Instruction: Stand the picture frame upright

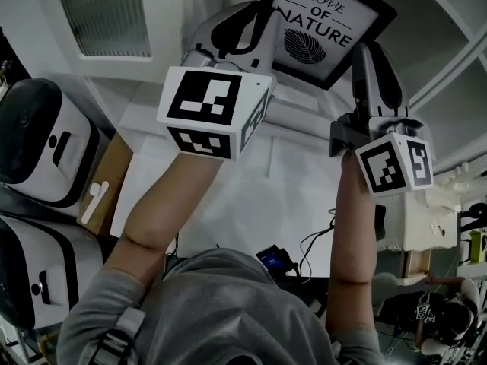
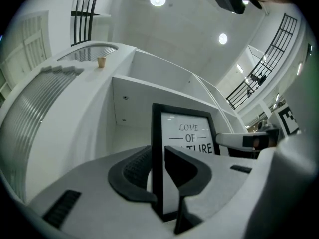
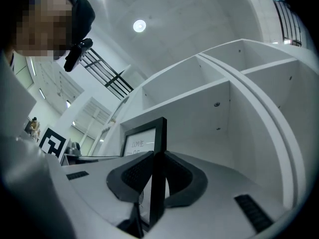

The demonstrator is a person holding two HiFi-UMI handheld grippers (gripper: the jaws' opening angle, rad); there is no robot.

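Up by the white shelf [image 3: 239,108], the picture frame [image 1: 323,25] is held between both grippers. The left gripper [image 2: 158,158] squeezes the frame's left black edge. The right gripper [image 3: 157,171] squeezes its right black edge, and both are open only as wide as that thin edge.

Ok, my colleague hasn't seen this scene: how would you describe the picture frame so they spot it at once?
Find the white shelf unit with open compartments; before it, the left gripper and right gripper are raised. Each is shut on a side edge of the picture frame: thin black border, white print reading LOVE OF NATURE above a dark leaf, the only thing bearing words.
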